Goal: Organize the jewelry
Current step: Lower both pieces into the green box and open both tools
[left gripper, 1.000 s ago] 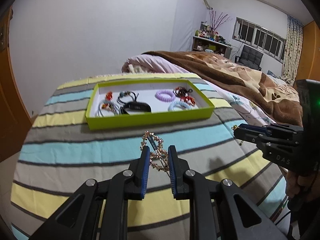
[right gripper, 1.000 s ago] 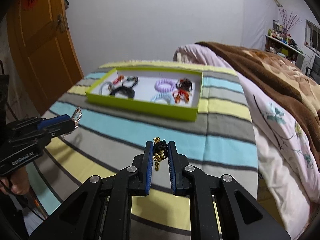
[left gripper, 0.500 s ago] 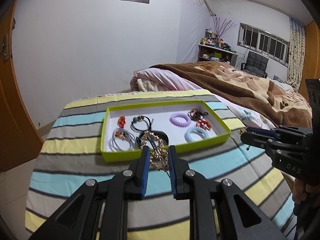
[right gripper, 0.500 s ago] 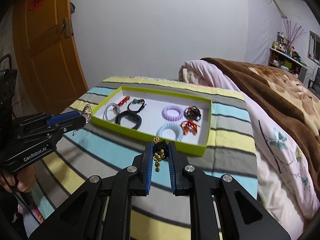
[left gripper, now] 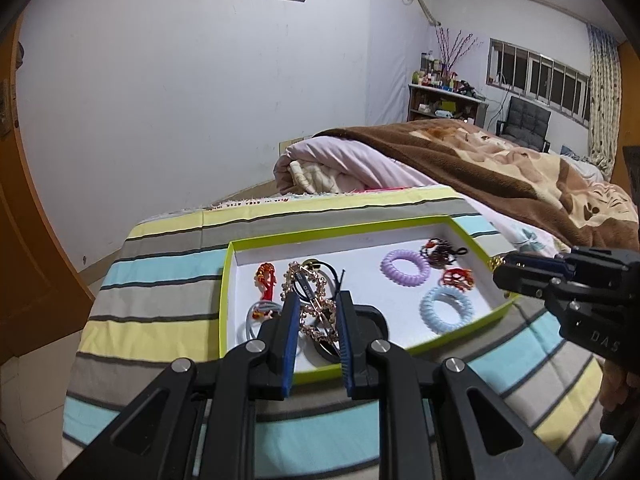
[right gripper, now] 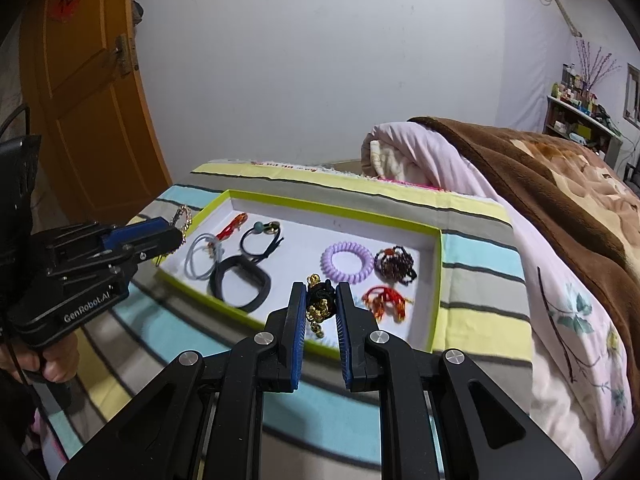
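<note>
Lime-green tray lies on the striped bedspread. Above its near edge, the left tool grips a gold chain bracelet, and the right tool clamps a black-and-gold beaded charm.

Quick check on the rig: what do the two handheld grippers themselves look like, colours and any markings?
Both are matte black, angular linkages with silver pivot screws and blue ribbed finger pads. The left gripper reads "GenRobot.AI" in white on its side; the right gripper shows "DAS". A dark cable runs beside the bare hand on the left handle.
</note>
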### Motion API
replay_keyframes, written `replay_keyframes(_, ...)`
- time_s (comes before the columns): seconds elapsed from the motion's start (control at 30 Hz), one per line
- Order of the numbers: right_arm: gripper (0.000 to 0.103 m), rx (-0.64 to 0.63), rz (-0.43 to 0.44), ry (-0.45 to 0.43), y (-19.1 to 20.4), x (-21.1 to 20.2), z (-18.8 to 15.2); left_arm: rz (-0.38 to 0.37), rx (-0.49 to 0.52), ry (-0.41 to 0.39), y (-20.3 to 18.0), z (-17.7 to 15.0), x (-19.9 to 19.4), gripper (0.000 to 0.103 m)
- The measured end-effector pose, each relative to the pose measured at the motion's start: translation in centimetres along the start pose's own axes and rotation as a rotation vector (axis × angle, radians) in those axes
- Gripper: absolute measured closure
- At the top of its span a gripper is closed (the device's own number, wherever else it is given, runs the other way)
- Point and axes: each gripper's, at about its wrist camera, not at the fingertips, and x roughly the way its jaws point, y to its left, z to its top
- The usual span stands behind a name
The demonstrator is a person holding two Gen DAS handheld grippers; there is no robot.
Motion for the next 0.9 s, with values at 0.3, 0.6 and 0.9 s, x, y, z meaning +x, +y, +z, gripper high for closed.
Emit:
replay_keyframes(0.3,0.088,0.013,-0.001,0.047,-0.8,4.3,1.2,0.007,-0.012,0.026,1.4,0.9,3.3,0.084)
replay_keyframes(0.6,0.088,0.017,-0.002,0.099,-0.9,7.7,1.2,0.007,-0.025,0.078,2.5,0.5,6.2,0.084)
replay_keyframes(0.9,0.087,0.007,-0.002,0.152,-0.6,9.5,0.8,-0.006,-0.022,0.119,2.5,-0.1,7.4,0.083)
